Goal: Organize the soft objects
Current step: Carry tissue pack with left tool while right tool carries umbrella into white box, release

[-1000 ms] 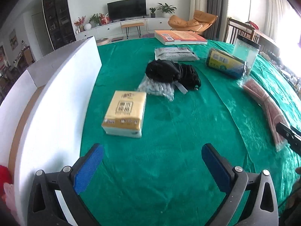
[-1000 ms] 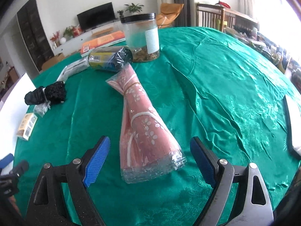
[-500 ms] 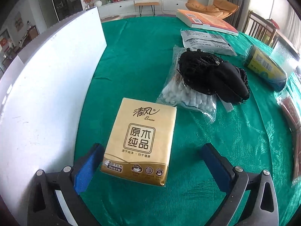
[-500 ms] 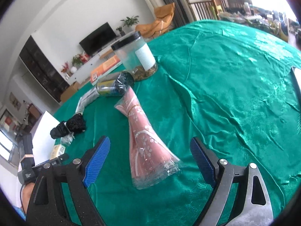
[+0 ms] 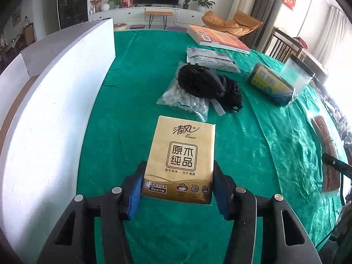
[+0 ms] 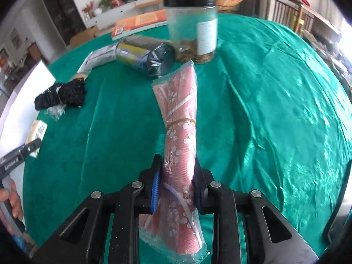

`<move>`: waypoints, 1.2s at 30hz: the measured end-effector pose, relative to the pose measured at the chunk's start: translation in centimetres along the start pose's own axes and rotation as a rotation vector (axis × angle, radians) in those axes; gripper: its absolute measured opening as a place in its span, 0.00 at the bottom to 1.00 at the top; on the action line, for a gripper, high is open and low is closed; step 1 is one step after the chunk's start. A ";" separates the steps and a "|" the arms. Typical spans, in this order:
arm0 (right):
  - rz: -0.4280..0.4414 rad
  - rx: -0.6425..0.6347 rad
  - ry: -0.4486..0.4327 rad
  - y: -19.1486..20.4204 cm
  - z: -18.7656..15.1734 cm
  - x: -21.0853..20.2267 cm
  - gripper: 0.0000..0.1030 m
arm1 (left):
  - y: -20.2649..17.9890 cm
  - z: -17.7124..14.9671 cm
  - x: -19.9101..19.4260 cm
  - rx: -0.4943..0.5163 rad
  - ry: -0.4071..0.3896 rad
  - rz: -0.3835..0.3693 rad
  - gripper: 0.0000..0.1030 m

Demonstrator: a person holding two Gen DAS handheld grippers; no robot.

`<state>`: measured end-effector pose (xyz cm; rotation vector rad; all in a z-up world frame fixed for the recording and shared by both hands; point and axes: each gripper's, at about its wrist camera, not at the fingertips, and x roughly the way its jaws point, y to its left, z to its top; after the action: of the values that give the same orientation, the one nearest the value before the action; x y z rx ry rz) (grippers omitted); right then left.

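Note:
My left gripper (image 5: 177,190) is shut on a gold tissue pack (image 5: 183,151) lying on the green tablecloth (image 5: 136,83), its blue pads pressing the pack's near end. My right gripper (image 6: 177,187) is shut on a pink flowered cloth roll in clear plastic (image 6: 181,132), held near its wide end. The roll also shows at the right edge of the left wrist view (image 5: 327,151). A black mesh bundle (image 5: 209,83) lies on a bag of cotton balls (image 5: 184,99) beyond the tissue pack.
A white open box (image 5: 55,92) stands along the left of the table. Further back are a grey packet (image 5: 211,58), an orange book (image 5: 215,38), a yellow-dark wrapped roll (image 6: 145,55) and a clear jar with a black lid (image 6: 191,28).
Both grippers went from open to shut. The left moved forward and closed on the tissue pack. The right moved in and closed on the pink cloth roll.

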<state>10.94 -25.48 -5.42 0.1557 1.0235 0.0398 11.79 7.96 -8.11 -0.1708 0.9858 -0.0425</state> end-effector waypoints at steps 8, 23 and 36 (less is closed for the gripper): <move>-0.020 0.067 -0.065 -0.9 0.6 -3.5 0.26 | -0.9 0.3 -7.8 0.006 -0.113 -0.140 0.53; 0.669 -0.433 -0.091 36.2 -0.9 -13.3 0.29 | 21.3 -1.5 -22.3 -0.202 -0.248 0.415 0.67; 0.332 -0.422 -0.126 26.7 -3.5 -5.1 0.81 | 21.4 -4.0 -19.3 -0.306 -0.288 0.342 1.00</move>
<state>6.34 0.79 1.02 -0.0582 0.8346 0.5382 -3.05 30.76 2.16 -0.2779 0.7185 0.4378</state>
